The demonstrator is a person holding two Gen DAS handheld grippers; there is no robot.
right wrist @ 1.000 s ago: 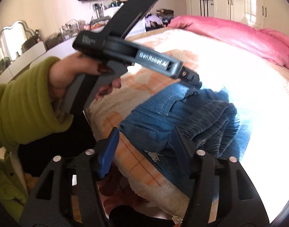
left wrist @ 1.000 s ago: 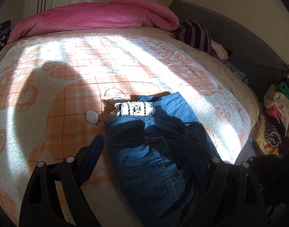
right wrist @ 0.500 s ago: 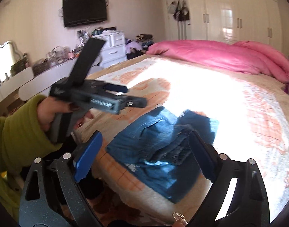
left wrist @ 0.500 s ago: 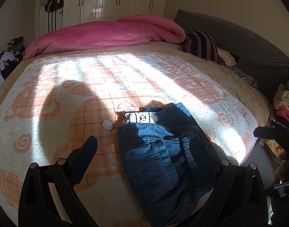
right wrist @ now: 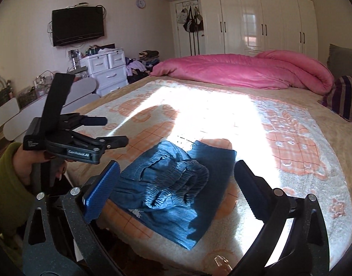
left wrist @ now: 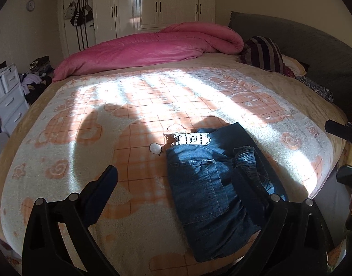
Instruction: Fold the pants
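Note:
Blue denim pants [left wrist: 212,184] lie folded into a compact bundle near the bed's front edge, with a white lace trim at the far end and the elastic waistband on top; they also show in the right wrist view [right wrist: 176,184]. My left gripper [left wrist: 176,184] is open and empty, held back above the bundle. My right gripper [right wrist: 176,181] is open and empty, also held back from the pants. The left gripper also shows in the right wrist view [right wrist: 100,135], in a hand with a green sleeve.
The bed [left wrist: 106,119] has an orange and white patterned blanket. A pink duvet [left wrist: 152,46] lies at the far side, a striped pillow [left wrist: 265,53] by the grey headboard. White drawers [right wrist: 106,69] and clutter stand left of the bed.
Both grippers have pulled back and up from the folded pants, so more of the bed and room shows. The pants have stayed in place.

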